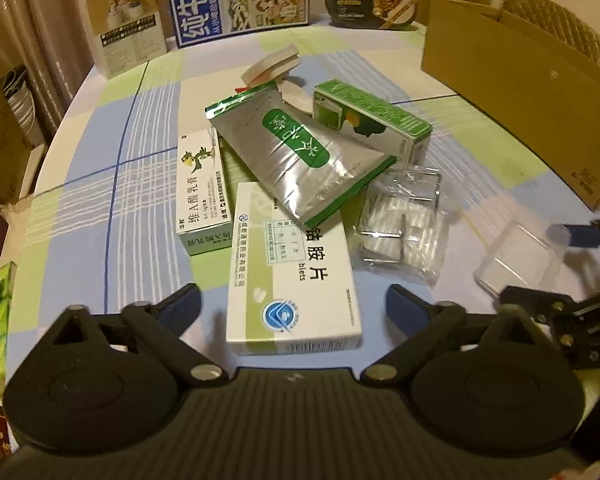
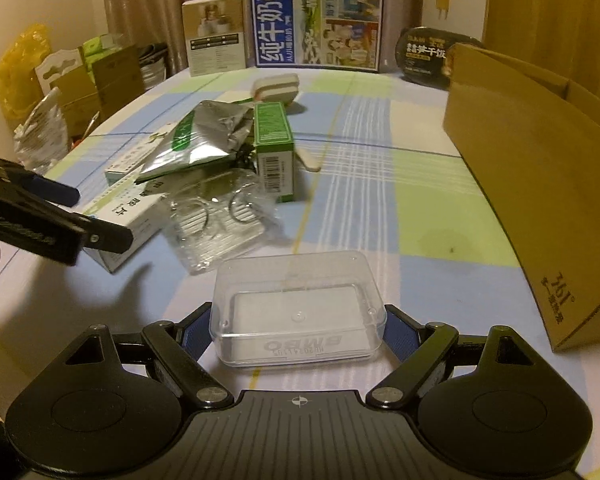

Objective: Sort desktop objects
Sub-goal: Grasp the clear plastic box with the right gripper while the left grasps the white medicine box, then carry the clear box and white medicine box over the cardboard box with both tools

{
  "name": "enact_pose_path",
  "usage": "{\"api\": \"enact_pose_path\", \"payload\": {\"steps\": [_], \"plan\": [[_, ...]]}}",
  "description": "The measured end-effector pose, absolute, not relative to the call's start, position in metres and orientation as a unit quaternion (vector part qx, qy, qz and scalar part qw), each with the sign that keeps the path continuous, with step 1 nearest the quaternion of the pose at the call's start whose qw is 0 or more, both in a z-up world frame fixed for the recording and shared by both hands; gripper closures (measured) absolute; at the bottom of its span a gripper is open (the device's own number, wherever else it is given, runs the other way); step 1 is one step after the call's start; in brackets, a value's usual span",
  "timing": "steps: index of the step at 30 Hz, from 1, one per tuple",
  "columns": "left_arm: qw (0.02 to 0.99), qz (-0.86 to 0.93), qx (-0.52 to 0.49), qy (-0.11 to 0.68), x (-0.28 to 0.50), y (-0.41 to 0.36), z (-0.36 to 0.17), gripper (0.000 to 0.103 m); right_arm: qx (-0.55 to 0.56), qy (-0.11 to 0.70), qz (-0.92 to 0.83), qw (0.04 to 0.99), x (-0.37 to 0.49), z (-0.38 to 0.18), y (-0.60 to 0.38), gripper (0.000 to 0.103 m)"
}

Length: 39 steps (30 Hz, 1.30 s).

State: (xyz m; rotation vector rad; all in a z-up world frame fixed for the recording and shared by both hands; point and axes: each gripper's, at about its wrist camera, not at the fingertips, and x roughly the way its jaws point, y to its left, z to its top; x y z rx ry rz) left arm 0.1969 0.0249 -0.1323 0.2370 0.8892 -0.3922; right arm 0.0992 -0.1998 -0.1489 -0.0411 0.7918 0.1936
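- Desktop objects lay heaped mid-tabletop (image 1: pixel 100 184): a silver foil pouch (image 1: pixel 300 160) rested across a white medicine box (image 1: pixel 292 280), a green-and-white ointment box (image 1: pixel 202 192) and a green carton (image 1: pixel 374 120), with a crinkled clear packet (image 1: pixel 400 224) just beside the white box.
- Left gripper (image 1: pixel 294 308) was held low and level over the near edge of the tabletop, pointing at the pile; its jaws stood wide apart, one on either side of the near end of the white medicine box, and neither blue pad appeared to touch it.
- Right gripper (image 2: pixel 298 332) also sat low and level, aimed across the tabletop; a clear plastic case (image 2: pixel 296 308) lay between its jaws, the blue pads (image 2: pixel 398 336) close against the case's two short ends. I could not tell whether they were pressing on it or only flanking it.
- In the right wrist view the left gripper (image 2: pixel 66 210) reached in from the left, over the white medicine box (image 2: pixel 128 220).
- An open cardboard box (image 2: pixel 540 184) stood to the right of the pile, well apart from it.
- A blue milk carton (image 2: pixel 318 22), a small beige box (image 2: pixel 214 34) and a black meal tub (image 2: pixel 426 58) stood at the tabletop's far edge.
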Motion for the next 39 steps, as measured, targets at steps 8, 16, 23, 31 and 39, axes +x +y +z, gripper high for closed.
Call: {"api": "enact_pose_path", "payload": {"steps": [8,16,23,31,39], "plan": [[0.876,-0.128,0.084,0.458,0.175,0.024,-0.141,0.035,-0.02,0.383,0.084,0.92,0.088,-0.137,-0.222,0.019],[0.886,-0.104,0.057,0.449,0.108,0.008,-0.132,0.031,-0.018,0.396,0.061,0.916,0.067,-0.141,-0.242,0.019],[0.896,-0.097,0.083,0.425,0.113,-0.001,-0.136,0.021,-0.028,0.389,0.057,0.919,0.064,-0.146,-0.238,0.019],[0.898,-0.095,0.056,0.427,0.129,-0.001,-0.144,0.024,-0.042,0.385,0.052,0.92,0.073,-0.155,-0.234,0.008],[0.898,-0.083,0.048,0.429,0.133,0.0,-0.148,0.034,-0.034,0.378,0.049,0.924,0.077,-0.157,-0.236,0.005]]}}
